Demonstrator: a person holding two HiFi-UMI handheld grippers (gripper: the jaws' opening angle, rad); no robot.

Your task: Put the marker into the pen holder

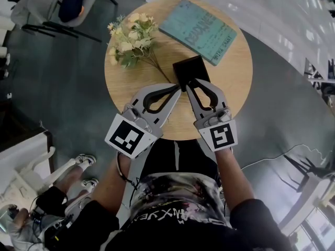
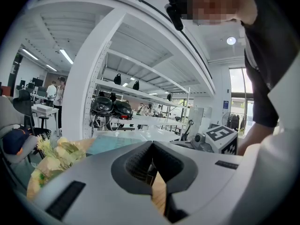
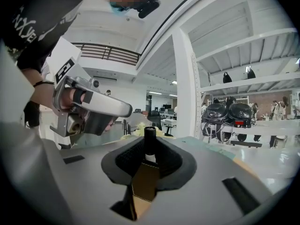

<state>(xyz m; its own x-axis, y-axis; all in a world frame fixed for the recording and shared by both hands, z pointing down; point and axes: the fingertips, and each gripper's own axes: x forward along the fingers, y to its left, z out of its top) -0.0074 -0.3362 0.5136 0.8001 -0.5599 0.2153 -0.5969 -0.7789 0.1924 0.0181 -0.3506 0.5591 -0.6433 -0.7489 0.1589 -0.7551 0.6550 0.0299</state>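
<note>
Pale wood table (image 1: 230, 82). Teal book (image 1: 198, 31) at one o'clock, cream flowers (image 1: 131, 41) with green leaves at eleven. Black pen holder (image 1: 191, 71). Marker (image 3: 149, 137): white, black cap. Grey left gripper (image 1: 179, 90) and right gripper (image 1: 199, 81), black-and-white patterned cubes.

Pale matt wood-grain table (image 1: 230, 88), centre. Teal matt paper cover on book (image 1: 199, 31), upper right. Matt black holder (image 1: 189, 71). Smooth grey plastic left gripper (image 1: 178, 89), right gripper (image 1: 193, 82). Black plastic marker (image 3: 150, 137).

Both forearms reach forward, close side by side. The left gripper (image 1: 179, 89) has its jaws together. The right gripper (image 1: 196, 82) presses its jaws on the upright marker (image 3: 149, 139).
</note>
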